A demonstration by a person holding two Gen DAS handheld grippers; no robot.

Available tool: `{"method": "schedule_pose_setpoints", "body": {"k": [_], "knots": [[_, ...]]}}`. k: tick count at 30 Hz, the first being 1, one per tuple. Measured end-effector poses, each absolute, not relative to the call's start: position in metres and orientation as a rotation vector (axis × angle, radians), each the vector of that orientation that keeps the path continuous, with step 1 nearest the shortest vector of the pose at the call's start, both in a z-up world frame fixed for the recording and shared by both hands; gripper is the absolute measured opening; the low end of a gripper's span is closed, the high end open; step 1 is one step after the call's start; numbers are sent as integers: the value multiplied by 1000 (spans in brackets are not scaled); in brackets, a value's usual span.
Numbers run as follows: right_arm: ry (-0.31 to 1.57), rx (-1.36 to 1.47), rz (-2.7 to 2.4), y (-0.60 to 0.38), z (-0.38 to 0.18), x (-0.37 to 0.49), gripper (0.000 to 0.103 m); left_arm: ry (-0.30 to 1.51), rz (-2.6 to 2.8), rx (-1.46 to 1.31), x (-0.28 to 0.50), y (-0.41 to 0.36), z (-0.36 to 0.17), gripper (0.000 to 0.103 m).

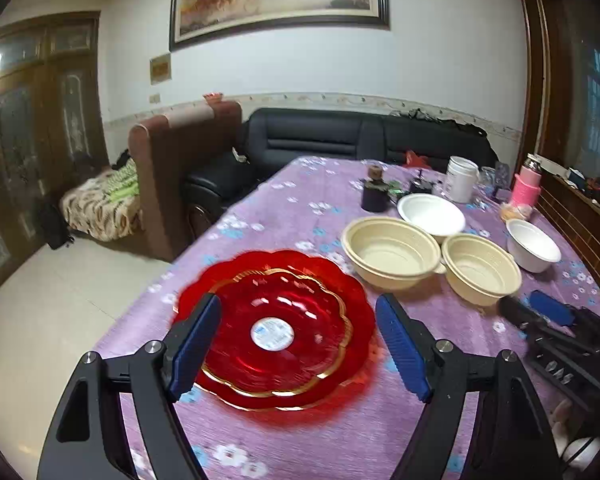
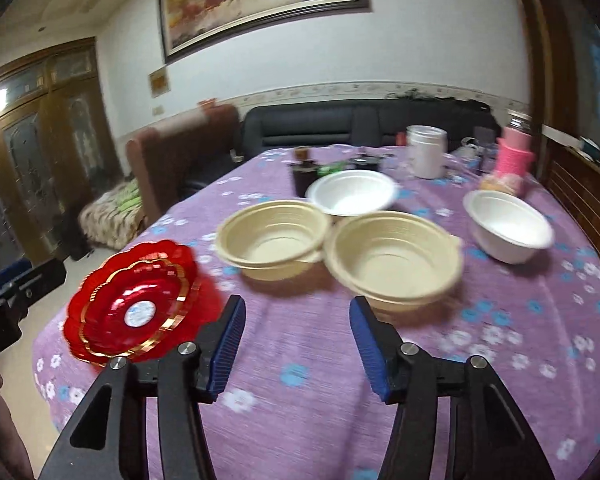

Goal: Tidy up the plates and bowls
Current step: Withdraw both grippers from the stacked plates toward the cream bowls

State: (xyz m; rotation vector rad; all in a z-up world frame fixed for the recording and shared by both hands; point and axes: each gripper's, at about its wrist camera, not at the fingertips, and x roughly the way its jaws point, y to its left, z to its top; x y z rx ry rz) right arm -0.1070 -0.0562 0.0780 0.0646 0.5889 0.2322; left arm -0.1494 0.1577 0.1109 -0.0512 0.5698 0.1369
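Note:
Stacked red scalloped plates with gold rims [image 1: 276, 332] lie on the purple flowered tablecloth [image 1: 284, 208], also in the right wrist view [image 2: 136, 308]. My left gripper [image 1: 300, 344] is open just above them, empty. Two cream bowls [image 1: 392, 250] [image 1: 480, 266] and two white bowls [image 1: 432, 210] [image 1: 534, 242] stand further back. In the right wrist view the cream bowls [image 2: 272, 236] [image 2: 396, 260] and white bowls [image 2: 354, 192] [image 2: 508, 226] lie ahead of my open, empty right gripper [image 2: 296, 320]. The right gripper also shows at the left view's right edge [image 1: 540, 312].
A white jar [image 1: 462, 180], a dark bottle [image 1: 374, 192], a pink cup [image 1: 524, 188] and small clutter stand at the table's far end. A black sofa [image 1: 320, 136] and a brown chair [image 1: 172, 168] lie beyond. A wooden ledge [image 1: 580, 216] runs along the right.

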Motion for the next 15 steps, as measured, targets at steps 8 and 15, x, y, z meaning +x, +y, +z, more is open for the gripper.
{"method": "schedule_pose_setpoints", "body": {"k": [8, 15], "knots": [[623, 140, 112, -124, 63, -113, 61, 659, 46, -81, -139, 134, 97, 79], [683, 235, 91, -150, 45, -94, 61, 710, 20, -70, -133, 125, 84, 79]]}}
